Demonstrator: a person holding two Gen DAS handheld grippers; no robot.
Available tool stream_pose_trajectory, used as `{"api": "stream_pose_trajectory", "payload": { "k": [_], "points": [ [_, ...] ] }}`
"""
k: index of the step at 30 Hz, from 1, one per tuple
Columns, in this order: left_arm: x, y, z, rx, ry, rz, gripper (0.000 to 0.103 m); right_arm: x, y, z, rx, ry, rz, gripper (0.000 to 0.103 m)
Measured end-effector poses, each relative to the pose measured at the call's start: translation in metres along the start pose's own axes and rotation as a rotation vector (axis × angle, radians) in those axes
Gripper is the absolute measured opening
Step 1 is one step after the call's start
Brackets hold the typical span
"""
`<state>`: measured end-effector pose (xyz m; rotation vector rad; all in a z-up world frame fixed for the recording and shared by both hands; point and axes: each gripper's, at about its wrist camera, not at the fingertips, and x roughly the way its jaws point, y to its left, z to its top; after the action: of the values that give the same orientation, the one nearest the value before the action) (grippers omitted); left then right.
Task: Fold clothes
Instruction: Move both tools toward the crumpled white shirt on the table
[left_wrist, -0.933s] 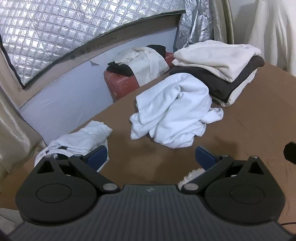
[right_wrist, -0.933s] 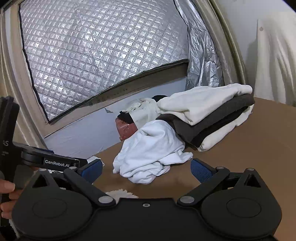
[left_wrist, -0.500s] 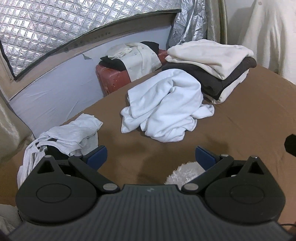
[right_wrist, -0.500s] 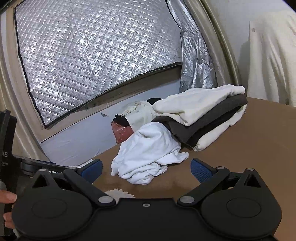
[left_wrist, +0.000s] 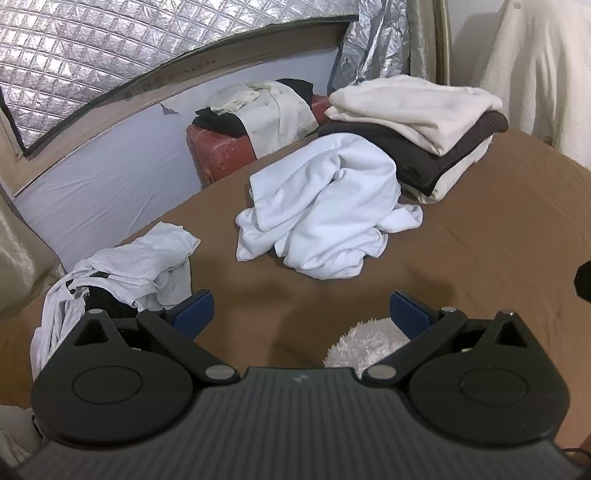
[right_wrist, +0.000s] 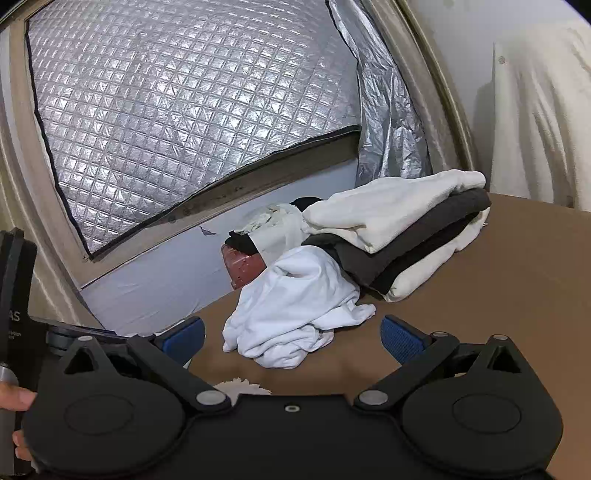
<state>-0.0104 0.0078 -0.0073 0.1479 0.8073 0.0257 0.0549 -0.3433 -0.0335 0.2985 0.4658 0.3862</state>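
Left gripper: the black two-finger left gripper (left_wrist: 301, 308) with blue pads hovers over the brown surface (left_wrist: 480, 258), jaws spread wide, nothing between them.
Right gripper: the black two-finger right gripper (right_wrist: 293, 332), also blue-padded, hangs above the same surface with jaws spread and empty.
Crumpled garment: a rumpled white cotton garment (left_wrist: 325, 206) lies in a heap on the brown surface, ahead of both grippers and apart from them; in the right wrist view it sits between the finger lines, slightly left of centre (right_wrist: 295, 317).
Folded stack: a stack of folded clothes (left_wrist: 417, 129), cream on top, dark grey-brown in the middle, cream at the bottom, rests just behind and to the right of the crumpled garment, touching it or nearly so.
Grey garment: a light grey wrinkled shirt (left_wrist: 122, 269) with a dark patch lies at the left edge of the surface, just beyond the left gripper's left finger.
Fluffy item: a small white fluffy piece of fabric (left_wrist: 365, 343) lies close under the left gripper, by its right finger.
Red case: a red hard-shell suitcase (left_wrist: 218, 151) stands beyond the surface's far edge, with cream and black clothes draped over it.
Backdrop: a silver quilted foil sheet (right_wrist: 184, 110) covers the window behind.
Person: fingertips of a hand (right_wrist: 14, 398) show at the left edge of the right wrist view, holding the other device's handle.
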Motion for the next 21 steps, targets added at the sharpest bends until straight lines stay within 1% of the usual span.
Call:
{"api": "stream_pose_trajectory", "payload": {
  "k": [7,12,17,21],
  "points": [
    [0.008,-0.003,-0.003,0.004,0.026,0.01,0.103,0.003,-0.005,0.0,0.021,0.005,-0.007,0.103],
    [0.009,-0.005,-0.004,0.005,0.03,0.007,0.103,0.002,-0.011,0.0,0.036,0.001,-0.009,0.103],
    [0.019,-0.004,0.0,-0.019,0.042,0.01,0.103,0.004,-0.021,-0.003,0.074,0.0,0.008,0.103],
    [0.029,-0.002,0.004,-0.041,0.054,0.015,0.103,0.01,-0.029,-0.005,0.092,0.018,0.02,0.103]
  ]
}}
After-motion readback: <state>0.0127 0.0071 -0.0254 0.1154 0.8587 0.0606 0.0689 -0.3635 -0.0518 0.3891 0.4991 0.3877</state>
